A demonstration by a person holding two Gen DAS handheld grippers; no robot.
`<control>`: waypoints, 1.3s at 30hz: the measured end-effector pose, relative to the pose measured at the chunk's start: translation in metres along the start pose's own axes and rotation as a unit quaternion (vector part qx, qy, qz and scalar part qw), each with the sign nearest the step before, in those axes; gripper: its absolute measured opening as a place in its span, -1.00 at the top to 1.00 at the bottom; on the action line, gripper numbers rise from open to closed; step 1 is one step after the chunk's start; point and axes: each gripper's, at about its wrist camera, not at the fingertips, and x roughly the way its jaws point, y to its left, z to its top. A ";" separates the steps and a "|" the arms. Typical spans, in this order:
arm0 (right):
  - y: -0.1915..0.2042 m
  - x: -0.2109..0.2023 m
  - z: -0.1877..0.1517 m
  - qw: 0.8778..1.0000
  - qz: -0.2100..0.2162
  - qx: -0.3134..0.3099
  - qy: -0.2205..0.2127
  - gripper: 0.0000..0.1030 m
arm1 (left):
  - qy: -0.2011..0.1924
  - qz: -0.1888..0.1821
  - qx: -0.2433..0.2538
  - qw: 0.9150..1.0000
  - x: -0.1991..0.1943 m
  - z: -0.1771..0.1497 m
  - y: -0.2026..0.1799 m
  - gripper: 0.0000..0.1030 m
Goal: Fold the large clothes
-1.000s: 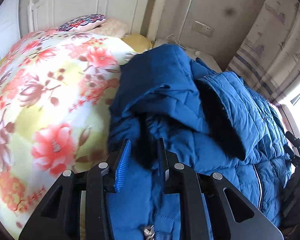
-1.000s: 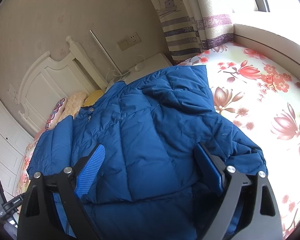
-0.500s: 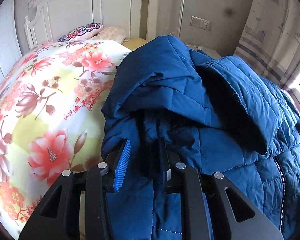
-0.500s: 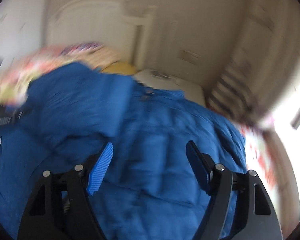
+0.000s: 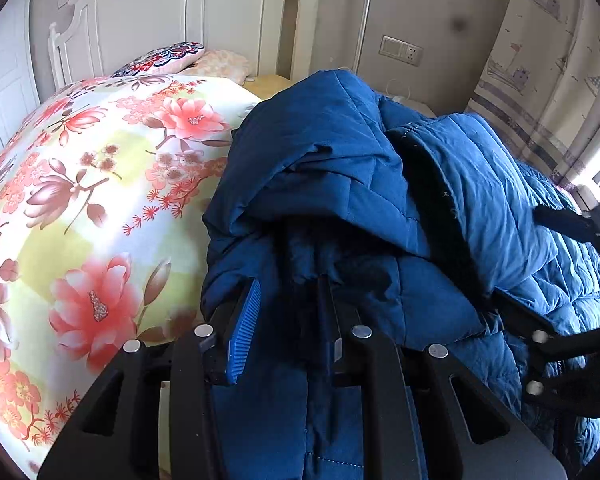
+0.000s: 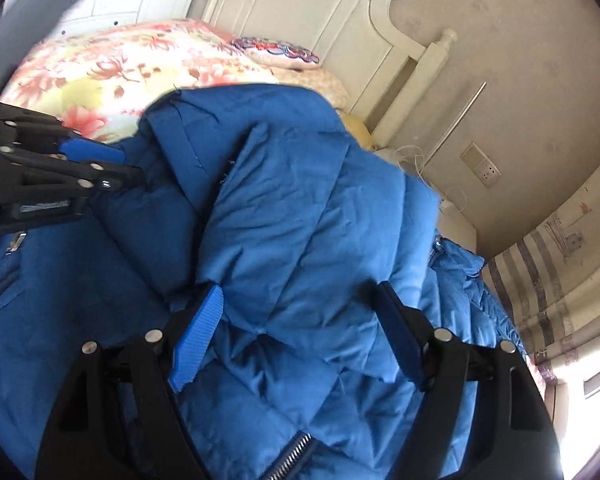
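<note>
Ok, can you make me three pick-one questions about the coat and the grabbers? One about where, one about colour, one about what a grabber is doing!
1. Where does the coat lie?
A on a flowery bed
B on a chair
C on the floor

2. What colour is the coat?
A red
B blue
C green

3. What is the left gripper doing?
A hanging open in the air
B pinching the coat
C holding a pillow

Answers:
1 A, flowery bedding shows beside it.
2 B, blue all over.
3 B, coat fabric is squeezed between its nearly shut fingers.
</note>
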 end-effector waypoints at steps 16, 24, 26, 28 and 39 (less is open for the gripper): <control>-0.021 -0.003 0.009 0.984 0.143 0.095 -0.036 0.93 | 0.001 -0.008 -0.006 1.000 0.000 0.000 0.002 0.71; -0.041 -0.015 0.003 0.985 0.103 0.128 -0.049 -0.38 | 0.001 -0.006 -0.004 1.000 0.000 0.000 0.002 0.71; -0.031 -0.013 0.008 0.988 0.097 0.109 -0.048 -0.33 | 0.001 -0.007 -0.004 1.000 0.000 0.000 0.002 0.71; -0.015 -0.009 0.016 0.994 0.075 0.070 -0.041 -0.17 | 0.001 -0.008 -0.005 1.000 0.000 0.000 0.002 0.71; -0.015 -0.002 0.017 0.996 0.029 0.073 -0.033 0.87 | 0.002 -0.013 -0.009 1.000 0.001 0.001 0.004 0.71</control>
